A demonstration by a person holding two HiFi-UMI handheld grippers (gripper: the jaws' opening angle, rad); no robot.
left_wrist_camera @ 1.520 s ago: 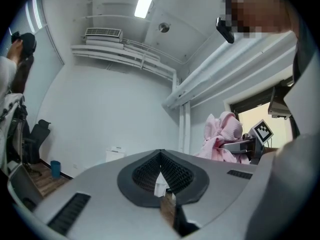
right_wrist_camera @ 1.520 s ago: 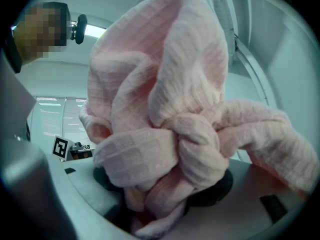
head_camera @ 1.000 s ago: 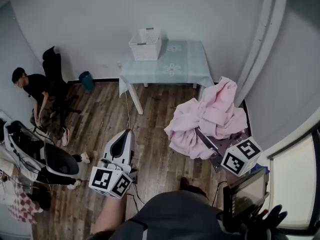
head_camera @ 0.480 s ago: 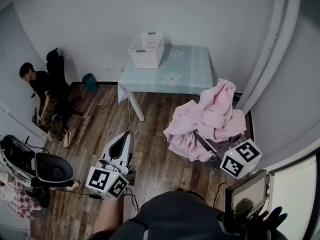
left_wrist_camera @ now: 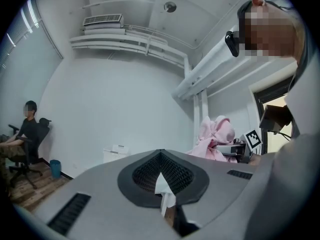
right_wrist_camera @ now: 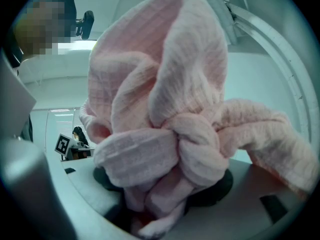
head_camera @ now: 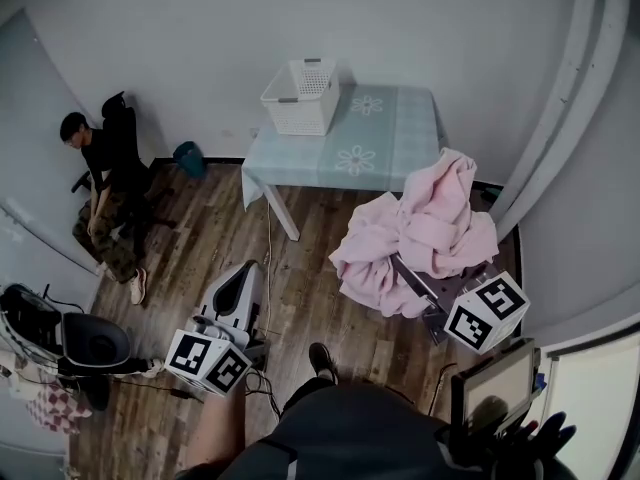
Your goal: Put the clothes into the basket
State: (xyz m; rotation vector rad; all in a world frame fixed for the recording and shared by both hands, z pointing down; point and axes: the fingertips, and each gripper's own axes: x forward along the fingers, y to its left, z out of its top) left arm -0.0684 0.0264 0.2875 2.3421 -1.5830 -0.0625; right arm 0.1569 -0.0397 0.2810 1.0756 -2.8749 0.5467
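A white slatted basket (head_camera: 302, 96) stands on the far left corner of a table with a pale blue flowered cloth (head_camera: 385, 143). My right gripper (head_camera: 412, 280) is shut on a big bundle of pink clothes (head_camera: 420, 233), held up to the right of the table's near edge. In the right gripper view the pink clothes (right_wrist_camera: 165, 119) fill the picture and bulge out between the jaws. My left gripper (head_camera: 240, 293) hangs over the wooden floor at lower left, its jaws together with nothing in them. From it I see the basket (left_wrist_camera: 116, 154) and the pink clothes (left_wrist_camera: 212, 139).
A person (head_camera: 100, 183) sits on a dark chair by the left wall, next to a small blue bin (head_camera: 188, 158). Dark equipment and cables (head_camera: 80, 340) lie at lower left. A screen (head_camera: 495, 388) stands at lower right. Wooden floor (head_camera: 300, 268) lies between me and the table.
The table and basket have shifted right and down in view as the person moves towards them; a shoe now shows below. Both grippers keep their states, the right still holding the clothes.
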